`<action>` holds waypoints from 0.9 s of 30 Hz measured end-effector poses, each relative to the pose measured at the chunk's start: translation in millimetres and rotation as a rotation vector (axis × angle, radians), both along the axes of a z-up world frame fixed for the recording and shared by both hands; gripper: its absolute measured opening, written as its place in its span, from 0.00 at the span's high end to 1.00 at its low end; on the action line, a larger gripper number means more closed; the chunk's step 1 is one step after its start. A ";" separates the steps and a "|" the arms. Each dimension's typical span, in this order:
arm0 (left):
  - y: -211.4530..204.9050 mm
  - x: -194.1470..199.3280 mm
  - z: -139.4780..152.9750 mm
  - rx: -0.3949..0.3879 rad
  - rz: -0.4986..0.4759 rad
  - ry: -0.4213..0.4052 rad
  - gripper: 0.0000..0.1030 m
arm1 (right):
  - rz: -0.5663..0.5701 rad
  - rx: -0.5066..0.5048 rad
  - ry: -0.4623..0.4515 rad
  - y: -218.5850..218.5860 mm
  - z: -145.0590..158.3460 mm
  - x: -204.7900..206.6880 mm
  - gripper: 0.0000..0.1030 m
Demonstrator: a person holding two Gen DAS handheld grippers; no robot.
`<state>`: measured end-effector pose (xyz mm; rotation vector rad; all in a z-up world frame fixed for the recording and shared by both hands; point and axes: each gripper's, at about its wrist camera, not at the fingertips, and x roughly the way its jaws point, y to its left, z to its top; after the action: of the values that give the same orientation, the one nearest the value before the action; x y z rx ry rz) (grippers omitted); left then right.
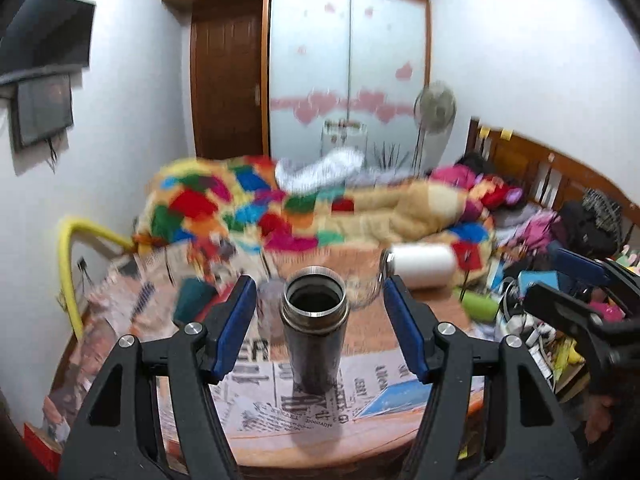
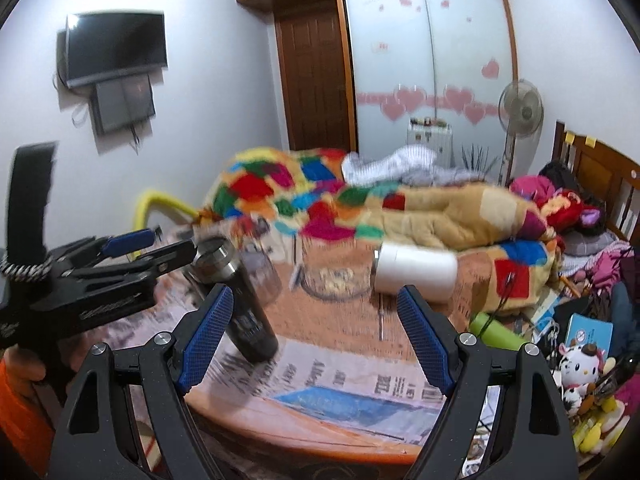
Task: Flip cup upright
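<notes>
Your cup (image 1: pixel 315 332) stands upright on the newspaper (image 1: pixel 280 404) covering the table (image 2: pixel 304 432), mouth up — dark body, steel rim. Your left gripper (image 1: pixel 316 312) is spread wide, its pads on either side of the cup and clear of it. Your right gripper (image 2: pixel 316 332) is released too, holding nothing — a white bottle (image 2: pixel 416 272) lies on its side beyond it.
</notes>
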<state>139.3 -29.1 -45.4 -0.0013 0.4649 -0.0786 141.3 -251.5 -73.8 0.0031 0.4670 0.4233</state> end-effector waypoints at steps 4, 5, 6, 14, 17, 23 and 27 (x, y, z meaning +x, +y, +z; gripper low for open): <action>1.6 -52.3 36.1 0.012 0.011 -0.133 0.29 | 0.002 0.052 -0.107 -4.2 32.7 -31.6 0.20; 2.2 -63.2 42.1 0.013 0.013 -0.159 0.27 | 0.002 0.066 -0.139 -3.7 40.7 -40.5 0.20; 3.3 -72.8 47.4 0.013 0.017 -0.182 0.26 | 0.004 0.078 -0.164 -4.1 47.9 -49.5 0.20; 12.5 -139.4 65.8 0.000 0.083 -0.315 0.06 | 0.014 0.131 -0.302 1.6 75.4 -99.7 0.18; 14.7 -149.1 63.9 -0.005 0.111 -0.323 0.02 | 0.005 0.126 -0.319 6.3 74.0 -107.3 0.17; 18.5 -160.1 56.5 -0.020 0.131 -0.312 0.01 | -0.027 0.113 -0.321 7.9 67.7 -120.5 0.01; 20.7 -164.8 53.3 -0.030 0.147 -0.309 0.00 | -0.040 0.091 -0.308 9.8 65.8 -120.5 0.00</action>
<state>-25.4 -8.4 7.8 -0.0517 0.1540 0.0582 20.8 -241.7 -8.1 0.0349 0.1435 0.3969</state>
